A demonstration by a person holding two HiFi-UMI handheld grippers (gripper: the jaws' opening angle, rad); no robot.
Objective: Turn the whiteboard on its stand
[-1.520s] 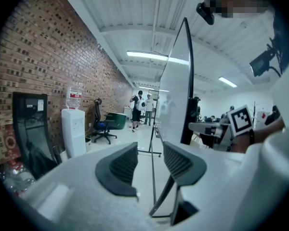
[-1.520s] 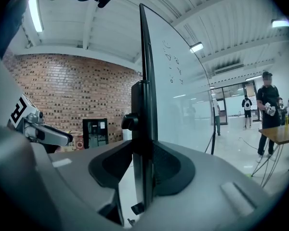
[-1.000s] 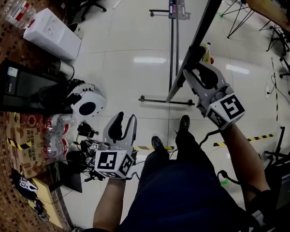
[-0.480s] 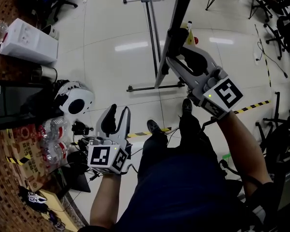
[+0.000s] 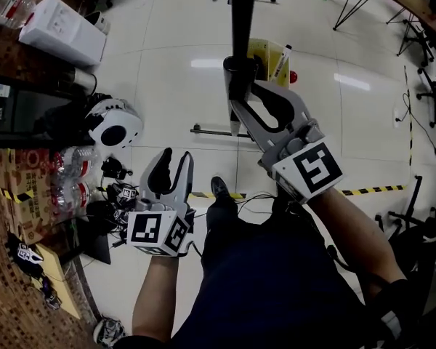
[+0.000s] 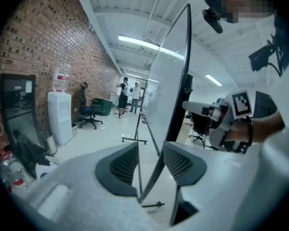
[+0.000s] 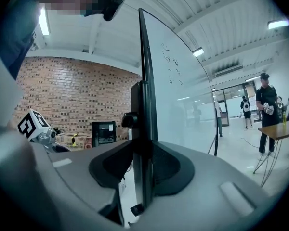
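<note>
Right gripper point(image 5: 241, 86) jaws clamped on whiteboard point(image 5: 242, 6) edge; board upright, edge-on ahead. Left gripper point(image 5: 174, 162) jaws apart, empty. Looks mid-turn. Next: swing edge round, grip firm.

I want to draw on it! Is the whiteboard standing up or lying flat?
Standing up: the whiteboard rises edge-on, and the right tool grips its frame.

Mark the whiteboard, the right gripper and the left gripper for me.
White whiteboard with black frame point(image 5: 242, 9): head view, on its black edge.
Right gripper point(image 5: 241, 93): head view, between jaws clamped on that frame.
Left gripper point(image 5: 176, 158): head view, between its open jaws.
</note>
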